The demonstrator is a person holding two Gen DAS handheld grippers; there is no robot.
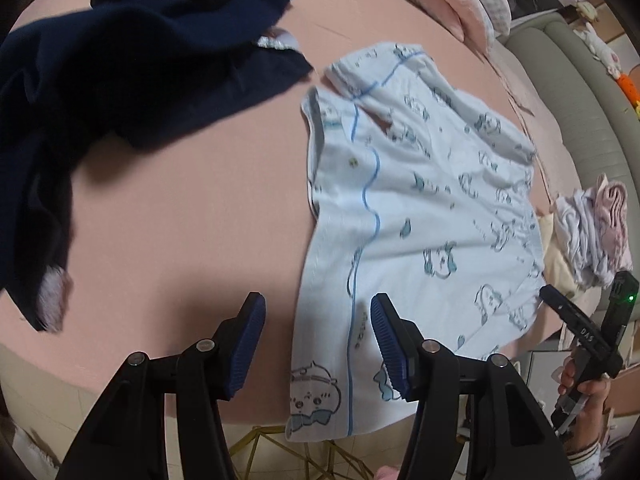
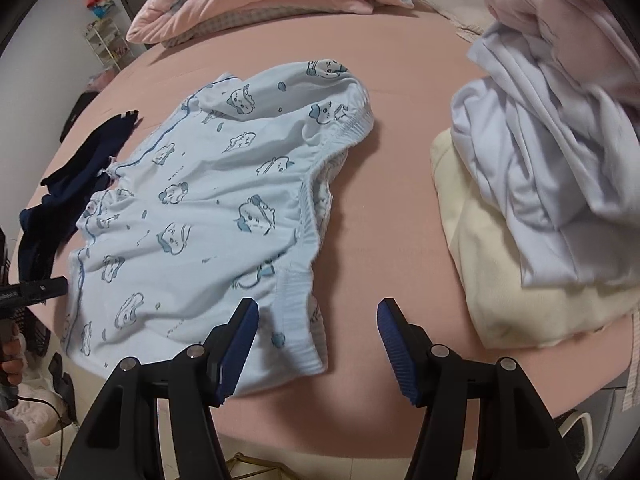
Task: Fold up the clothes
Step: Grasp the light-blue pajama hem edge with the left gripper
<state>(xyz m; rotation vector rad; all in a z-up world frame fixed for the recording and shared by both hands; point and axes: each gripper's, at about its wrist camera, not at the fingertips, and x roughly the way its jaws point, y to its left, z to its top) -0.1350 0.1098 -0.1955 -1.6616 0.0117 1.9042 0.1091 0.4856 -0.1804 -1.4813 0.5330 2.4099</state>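
A pale blue garment (image 1: 420, 208) with a cartoon print and blue piping lies spread on the pink bed sheet (image 1: 200, 208); its lower hem hangs over the near bed edge. My left gripper (image 1: 318, 340) hovers open above that hem, and the cloth edge runs under the gap without touching the pads. In the right wrist view the same garment (image 2: 208, 200) shows its elastic waistband on the right side. My right gripper (image 2: 318, 344) stands open over the waistband's near corner, holding nothing. Each gripper shows at the edge of the other view, the right gripper (image 1: 568, 308) and the left gripper (image 2: 44, 288).
A dark navy garment (image 1: 120, 80) lies crumpled at the far left of the bed. A pile of lavender, cream and pink clothes (image 2: 540, 200) sits at the right. Folded pink bedding (image 2: 260, 0) lies at the back. A person's hand (image 1: 588, 392) grips the right tool.
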